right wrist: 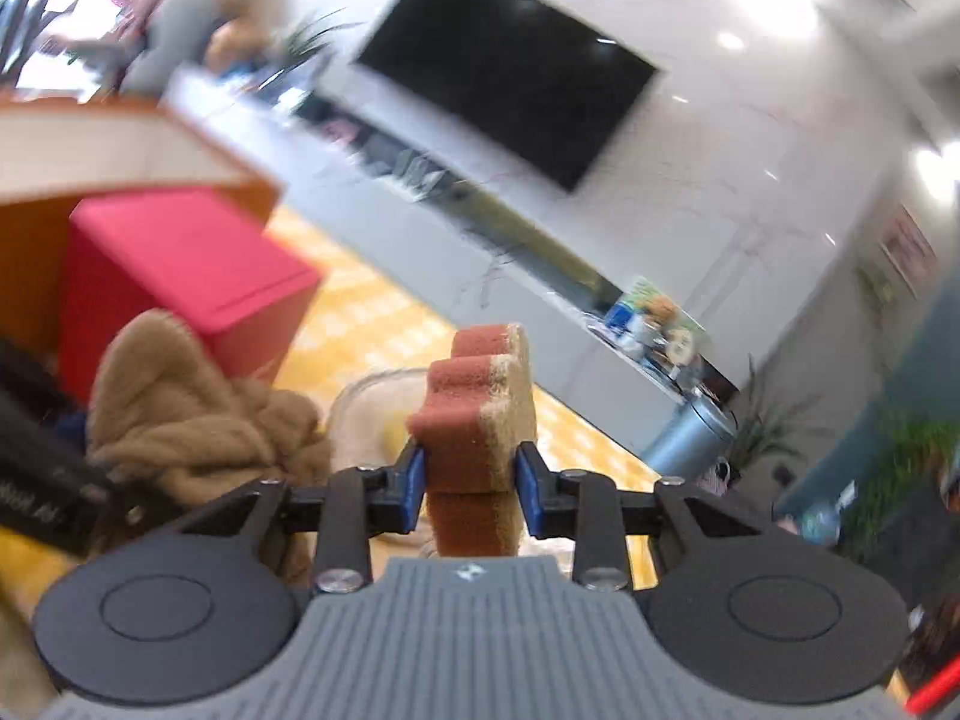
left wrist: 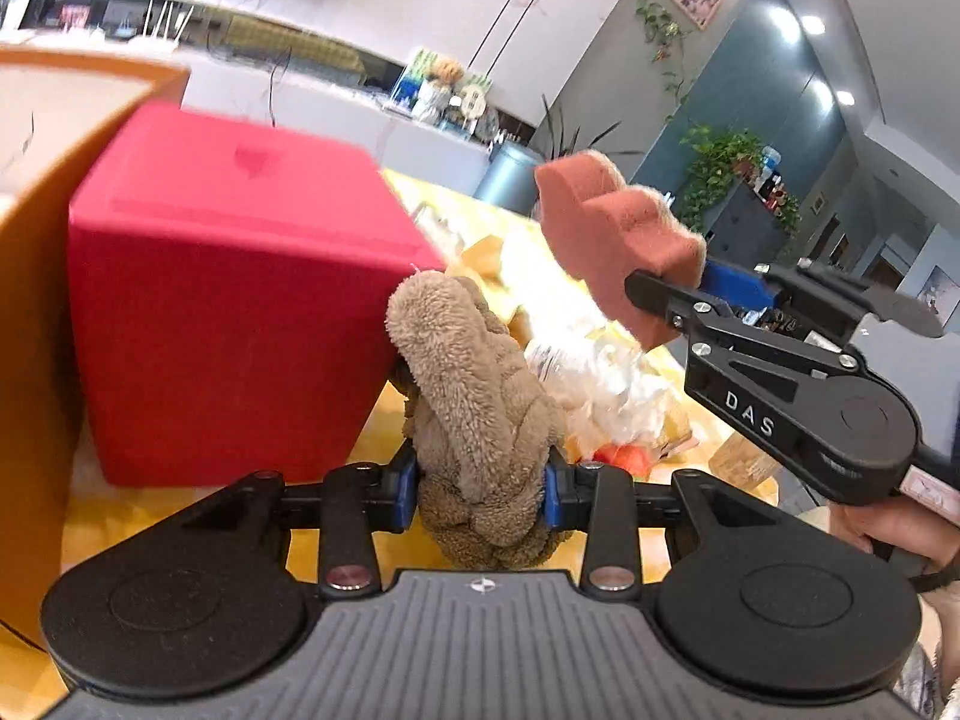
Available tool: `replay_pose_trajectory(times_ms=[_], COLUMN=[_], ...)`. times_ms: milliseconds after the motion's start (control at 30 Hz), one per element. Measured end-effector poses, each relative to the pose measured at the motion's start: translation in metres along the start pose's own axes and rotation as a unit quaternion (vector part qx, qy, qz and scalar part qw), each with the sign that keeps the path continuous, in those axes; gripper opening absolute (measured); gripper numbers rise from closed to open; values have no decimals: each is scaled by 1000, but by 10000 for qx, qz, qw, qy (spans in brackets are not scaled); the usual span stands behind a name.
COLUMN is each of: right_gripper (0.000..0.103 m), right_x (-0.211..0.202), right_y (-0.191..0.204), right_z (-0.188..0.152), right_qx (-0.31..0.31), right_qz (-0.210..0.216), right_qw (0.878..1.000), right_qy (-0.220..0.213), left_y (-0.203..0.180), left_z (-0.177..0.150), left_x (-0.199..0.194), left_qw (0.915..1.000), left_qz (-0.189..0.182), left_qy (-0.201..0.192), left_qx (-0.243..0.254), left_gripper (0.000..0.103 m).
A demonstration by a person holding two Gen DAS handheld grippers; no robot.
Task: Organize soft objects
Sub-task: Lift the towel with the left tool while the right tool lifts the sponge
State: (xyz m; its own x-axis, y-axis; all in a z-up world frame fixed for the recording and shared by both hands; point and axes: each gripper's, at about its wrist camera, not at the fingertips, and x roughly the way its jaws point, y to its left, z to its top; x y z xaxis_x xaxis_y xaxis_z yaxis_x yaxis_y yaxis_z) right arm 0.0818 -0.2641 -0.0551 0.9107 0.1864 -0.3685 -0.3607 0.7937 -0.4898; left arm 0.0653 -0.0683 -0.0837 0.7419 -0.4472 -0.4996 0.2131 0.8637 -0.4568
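Note:
My left gripper (left wrist: pixel 480 495) is shut on a tan fluffy plush toy (left wrist: pixel 480 408), its blue pads pressed into both sides; the same plush toy (right wrist: pixel 180 414) shows at the left of the right wrist view. My right gripper (right wrist: pixel 471 486) is shut on a rust-red sponge with a tan scouring side (right wrist: pixel 480 420), held upright. In the left wrist view that sponge (left wrist: pixel 612 240) hangs in the air to the right of a red box (left wrist: pixel 240 300), clamped in the right gripper (left wrist: pixel 666 300).
An orange box (left wrist: pixel 36 312) with a pale inside stands behind and left of the red box (right wrist: pixel 192 276). Crumpled white wrappers (left wrist: pixel 606 378) and yellow pieces lie on the yellow checked tablecloth (right wrist: pixel 372 312). A clear bowl (right wrist: pixel 372 402) stands beyond the sponge. A hand (left wrist: pixel 888 528) holds the right gripper.

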Motion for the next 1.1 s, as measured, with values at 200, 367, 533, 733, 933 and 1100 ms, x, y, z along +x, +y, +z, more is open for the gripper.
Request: replay_pose_trajectory(times_ms=[200,367,533,733,933,1100], right_gripper=[30,29,29,29,29,29], right_x=[-4,-39,-71,-102,-118,-127], right_y=[-22,-16,-17,-6,14,45], right_z=[2,21,47,80,123,160], right_qx=[769,1157,2064,2123,2419,2511], right_qz=[176,217,143,446,724,1100], right_qw=[9965,9908,9723,9643,9525,9445], right_qy=[-283,-663,-1088,-1520,-1701,-1808], left_y=[-21,-42,-55,-63,-50,-14], left_z=[9,20,30,56,75,78], left_x=[-19,-43,-67,-99,-138,-160], left_qw=[9990,9957,9900,9838,9817,9792], left_qz=[67,340,557,904,1239,1608], left_qy=[-374,-768,-1188,-1476,-1393,-1231], left_qx=[222,401,514,475,390,86], left_gripper=[43,42,42,42,42,42])
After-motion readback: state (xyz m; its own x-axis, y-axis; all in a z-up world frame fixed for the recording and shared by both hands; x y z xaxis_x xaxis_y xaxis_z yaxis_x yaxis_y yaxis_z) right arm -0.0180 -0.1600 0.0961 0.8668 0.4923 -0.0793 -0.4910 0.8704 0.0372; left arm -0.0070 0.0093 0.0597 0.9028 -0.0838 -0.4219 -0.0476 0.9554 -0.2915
